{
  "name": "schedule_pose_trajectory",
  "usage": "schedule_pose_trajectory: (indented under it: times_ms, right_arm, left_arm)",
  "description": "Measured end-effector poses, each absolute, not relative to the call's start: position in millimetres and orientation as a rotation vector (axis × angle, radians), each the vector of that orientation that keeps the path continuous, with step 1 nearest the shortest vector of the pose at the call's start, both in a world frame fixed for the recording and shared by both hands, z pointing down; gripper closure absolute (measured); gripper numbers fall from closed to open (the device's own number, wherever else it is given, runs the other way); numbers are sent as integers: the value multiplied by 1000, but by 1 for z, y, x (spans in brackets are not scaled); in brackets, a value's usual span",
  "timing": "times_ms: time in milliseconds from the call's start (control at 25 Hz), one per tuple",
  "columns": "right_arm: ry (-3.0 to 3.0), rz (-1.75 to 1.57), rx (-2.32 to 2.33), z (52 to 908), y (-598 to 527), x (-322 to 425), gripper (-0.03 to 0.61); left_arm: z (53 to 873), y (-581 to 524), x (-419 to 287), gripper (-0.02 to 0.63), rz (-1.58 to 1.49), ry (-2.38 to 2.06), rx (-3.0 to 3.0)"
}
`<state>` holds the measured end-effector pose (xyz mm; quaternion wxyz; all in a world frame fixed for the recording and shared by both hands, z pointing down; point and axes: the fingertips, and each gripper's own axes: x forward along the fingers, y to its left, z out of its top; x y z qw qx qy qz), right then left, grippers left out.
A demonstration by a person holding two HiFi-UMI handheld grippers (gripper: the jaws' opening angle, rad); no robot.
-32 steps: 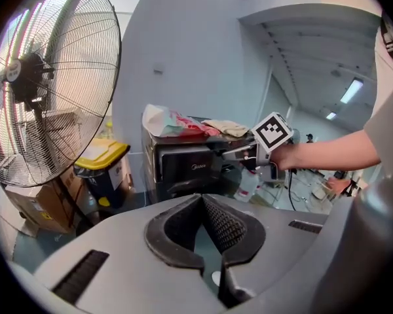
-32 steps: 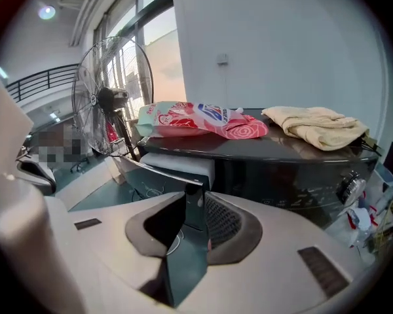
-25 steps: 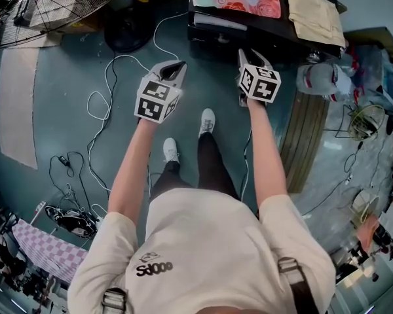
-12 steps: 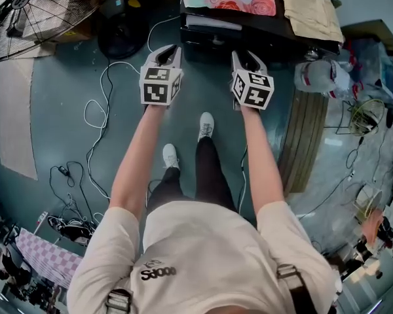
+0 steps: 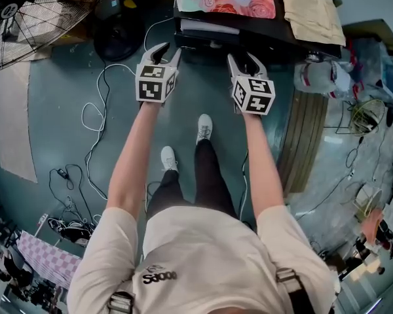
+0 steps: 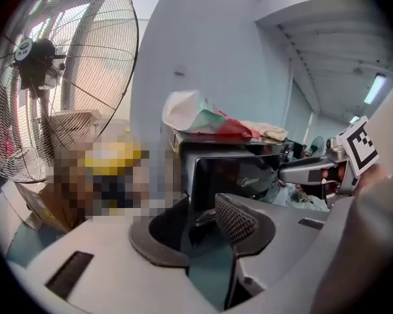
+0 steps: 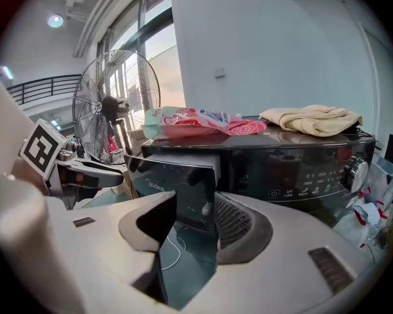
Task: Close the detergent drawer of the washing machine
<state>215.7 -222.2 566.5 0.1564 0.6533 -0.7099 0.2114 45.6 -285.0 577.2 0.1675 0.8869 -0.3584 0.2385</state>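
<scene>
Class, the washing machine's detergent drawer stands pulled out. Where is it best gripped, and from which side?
The detergent drawer by its front panel, head-on from the person's side: it juts from the washing machine facing outward, so jaws across its upright edge could push it in.

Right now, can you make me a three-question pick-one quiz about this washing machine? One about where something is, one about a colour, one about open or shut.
1. Where is the pink bag? A on the floor; B on top of the washing machine; C under a chair.
2. What colour is the washing machine's front? A black; B white; C yellow.
3. How is the detergent drawer? A pushed in flush; B taken right off; C sticking out.

Answers: B, the bag lies on the machine's top beside a beige cloth; A, its panel is glossy black; C, the drawer's front stands out from the panel.
</scene>
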Motion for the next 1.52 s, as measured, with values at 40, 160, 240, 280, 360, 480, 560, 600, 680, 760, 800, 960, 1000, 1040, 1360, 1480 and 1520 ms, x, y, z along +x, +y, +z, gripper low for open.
schedule_pose_trajectory:
  times_ms: [40, 160, 240, 280, 360, 480, 560, 600, 680, 760, 800, 960, 1000, 1040, 1360, 1480, 1520]
  right_arm:
    - [-2033, 595, 1865, 567, -224, 216, 417]
    - [-2041, 579, 1875, 569, -230, 219, 419]
    - [-2045, 568, 1885, 568, -233, 222, 423]
    - [-2047, 561, 1885, 568, -234, 222, 424]
    - [-2051, 543, 1878, 567, -235, 221, 423]
    - [-2049, 520, 1875, 568, -235, 224, 423]
    - [-2052, 520, 1879, 568, -235, 225, 422]
    - [-2056, 522, 1882, 567, -235, 225, 422]
    - [-2063, 527, 1890, 566, -237, 224, 422]
    - [-2059, 530, 1906, 565, -244, 226, 421]
    - [-2054, 536, 1914, 565, -247, 228, 420]
    - [-2034, 576, 1940, 566, -258, 233, 413]
    - [-2028, 578, 1947, 566, -259, 234, 406]
    - [-2020, 578, 1955, 566, -260, 235, 396]
    - [-1978, 580, 2009, 566, -270, 244, 359]
    - [-1984, 594, 2005, 567, -270, 242, 360]
    - [-1982, 597, 2004, 567, -271, 242, 360]
  left_arm:
    - [579, -287, 47, 474, 683, -1015, 2527]
    - [584, -293, 53, 474, 686, -1010, 2528]
    - [586, -297, 55, 474, 678, -1015, 2523]
    - [587, -299, 55, 474, 674, -1017, 2519]
    - [588, -302, 57, 475, 671, -1017, 2520]
    - [589, -302, 60, 476, 667, -1002, 2545]
    - [589, -303, 61, 471, 656, -996, 2556]
    - [589, -303, 60, 468, 651, -997, 2556]
    - [589, -306, 58, 452, 642, -1012, 2552]
    - [589, -314, 58, 444, 639, -1034, 2543]
    - [589, -318, 60, 444, 641, -1041, 2537]
    - [589, -329, 63, 445, 645, -1039, 2526]
    - [589, -330, 63, 445, 642, -1034, 2527]
    - [588, -332, 63, 445, 639, -1029, 2529]
    - [589, -342, 69, 443, 630, -998, 2532]
    - [589, -342, 68, 445, 633, -980, 2544]
    - [589, -343, 68, 445, 635, -978, 2546]
